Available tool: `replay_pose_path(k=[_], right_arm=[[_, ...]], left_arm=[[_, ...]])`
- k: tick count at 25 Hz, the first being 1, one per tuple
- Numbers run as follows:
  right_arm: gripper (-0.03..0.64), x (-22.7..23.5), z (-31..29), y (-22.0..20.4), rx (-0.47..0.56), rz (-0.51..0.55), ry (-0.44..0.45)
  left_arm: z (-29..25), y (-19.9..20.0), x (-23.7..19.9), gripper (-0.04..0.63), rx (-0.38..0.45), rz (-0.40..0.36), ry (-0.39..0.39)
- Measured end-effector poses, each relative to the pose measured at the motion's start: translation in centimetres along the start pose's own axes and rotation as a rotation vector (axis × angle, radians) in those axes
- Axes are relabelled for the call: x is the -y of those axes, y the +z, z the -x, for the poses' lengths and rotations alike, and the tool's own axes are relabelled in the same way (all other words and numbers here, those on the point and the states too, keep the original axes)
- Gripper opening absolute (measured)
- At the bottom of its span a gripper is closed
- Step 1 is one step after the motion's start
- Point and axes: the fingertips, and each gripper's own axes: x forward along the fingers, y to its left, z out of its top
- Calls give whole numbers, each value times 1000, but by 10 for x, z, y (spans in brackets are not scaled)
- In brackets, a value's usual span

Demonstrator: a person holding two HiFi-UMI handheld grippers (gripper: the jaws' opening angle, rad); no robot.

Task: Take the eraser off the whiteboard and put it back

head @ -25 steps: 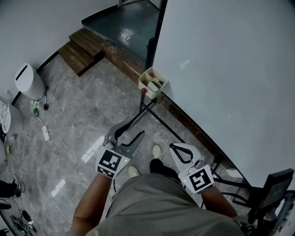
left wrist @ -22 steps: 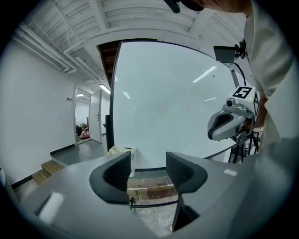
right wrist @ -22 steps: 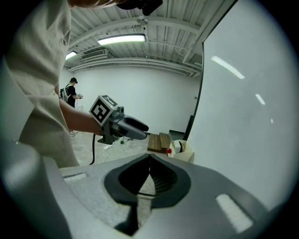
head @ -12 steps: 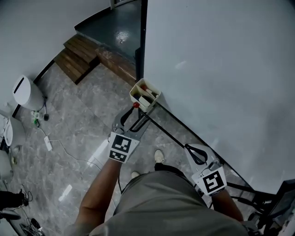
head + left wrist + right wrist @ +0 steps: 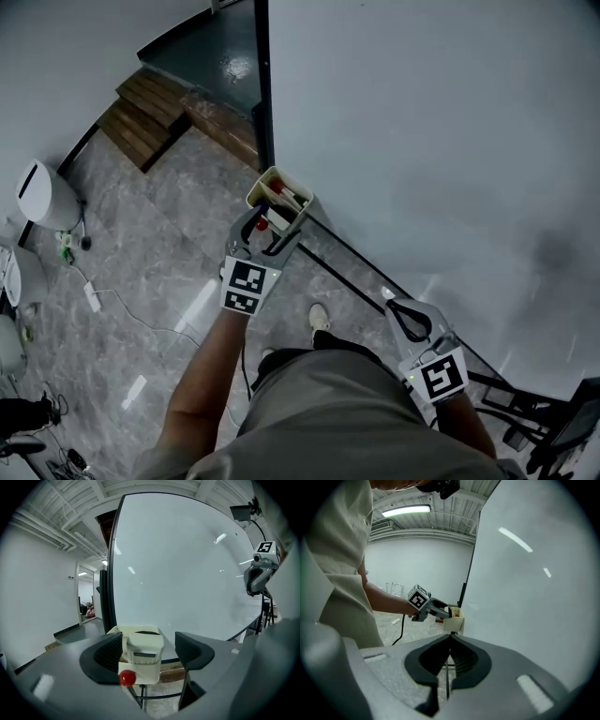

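Note:
A cream holder box (image 5: 278,199) with a red knob (image 5: 126,678) hangs at the lower left corner of the whiteboard (image 5: 422,141). In the left gripper view a cream eraser (image 5: 145,648) with a grey band sits at the top of that box (image 5: 140,670). My left gripper (image 5: 269,232) reaches up to the box. Its jaws are opening on either side of the eraser, well apart, and the pads do not press it (image 5: 147,651). My right gripper (image 5: 405,314) hangs shut and empty near the board's lower edge; its jaws meet (image 5: 449,660). It sees the left gripper (image 5: 433,609) at the box (image 5: 453,619).
The board's black stand bars (image 5: 347,258) run along the floor below the box. Wooden steps (image 5: 141,112) lie at the far left, a white bin (image 5: 39,195) and a power strip with cable (image 5: 92,295) on the marble floor. My shoe (image 5: 320,317) is beneath me.
My left gripper has moved forward to the cream box and its jaws have spread wider. The right gripper has shifted toward the whiteboard, still shut.

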Motion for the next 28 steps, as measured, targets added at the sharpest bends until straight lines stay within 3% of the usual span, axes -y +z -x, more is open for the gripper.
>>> replay_pose_path(k=[6,9,17,28], right_arm=[[3,9,2,-9,-21,-14,-20],[3,10,4,-12,-34,-22,-31],[3,4,6,-15,-48,-32,-51],[3,-14,-3,-4,-29,-24,-38]], left_arm=[[-18,-10,-4,344,-18,-12,-4],[-20,-8,-4,277,-10,-19,-13],[-18,-5,-3,270,-9,-44,-22],[13,33,-11,272,97,-43,-10]])
